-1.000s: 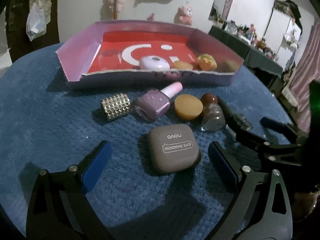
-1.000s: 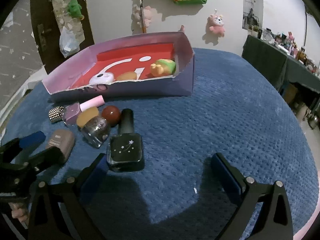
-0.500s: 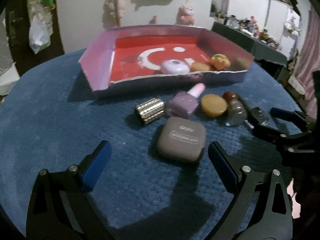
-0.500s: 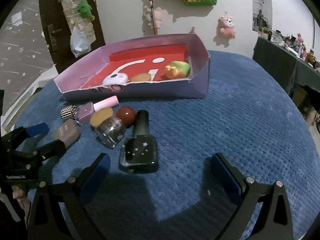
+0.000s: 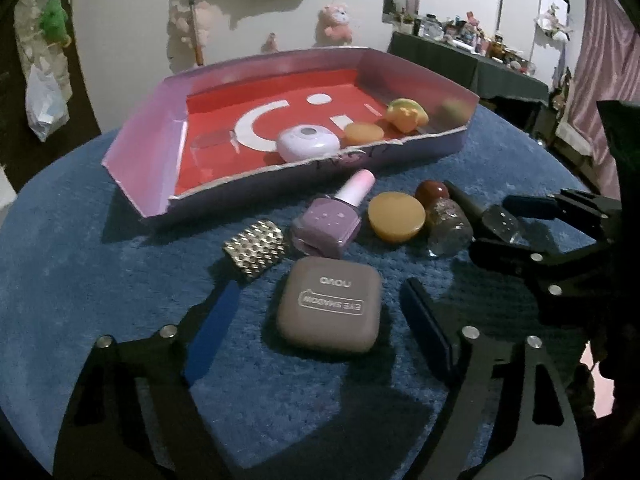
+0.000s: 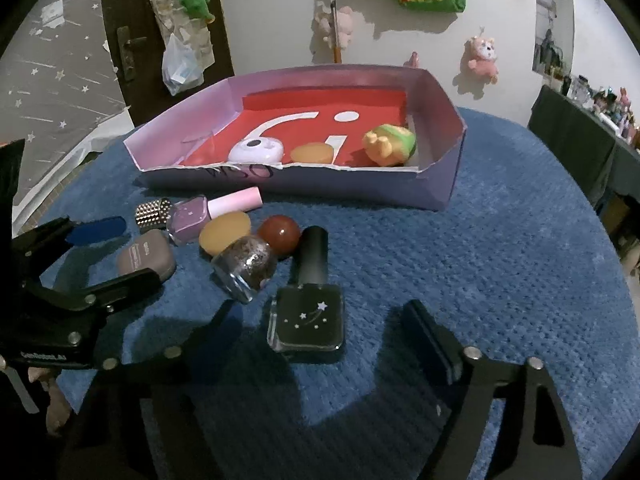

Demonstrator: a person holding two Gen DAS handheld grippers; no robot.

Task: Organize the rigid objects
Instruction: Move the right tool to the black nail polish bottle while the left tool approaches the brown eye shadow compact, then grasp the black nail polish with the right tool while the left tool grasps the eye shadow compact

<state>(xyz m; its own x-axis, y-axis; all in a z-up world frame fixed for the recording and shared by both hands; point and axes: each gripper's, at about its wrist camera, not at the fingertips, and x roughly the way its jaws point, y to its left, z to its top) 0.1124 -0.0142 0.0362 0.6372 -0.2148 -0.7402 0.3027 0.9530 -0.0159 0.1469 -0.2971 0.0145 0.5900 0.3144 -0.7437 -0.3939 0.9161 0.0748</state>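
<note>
Left gripper (image 5: 320, 320) closing around eyeshadow compact (image 5: 329, 309) — pads not touching.

one shallow purple box (image 6: 438, 196) with a red floor, holding three items: one white round case (image 6: 254, 150), one orange disc (image 6: 312, 153), one yellow-green toy (image 6: 390, 145). on the blue cloth (image 6: 480, 280): three nail polish bottles (lilac (image 5: 330, 224), glitter (image 6: 246, 266), black (image 6: 308, 312)), one eye shadow compact (image 5: 330, 312), one studded silver piece (image 5: 256, 248), one orange disc (image 5: 396, 216), one red-brown ball (image 6: 279, 233).
</note>
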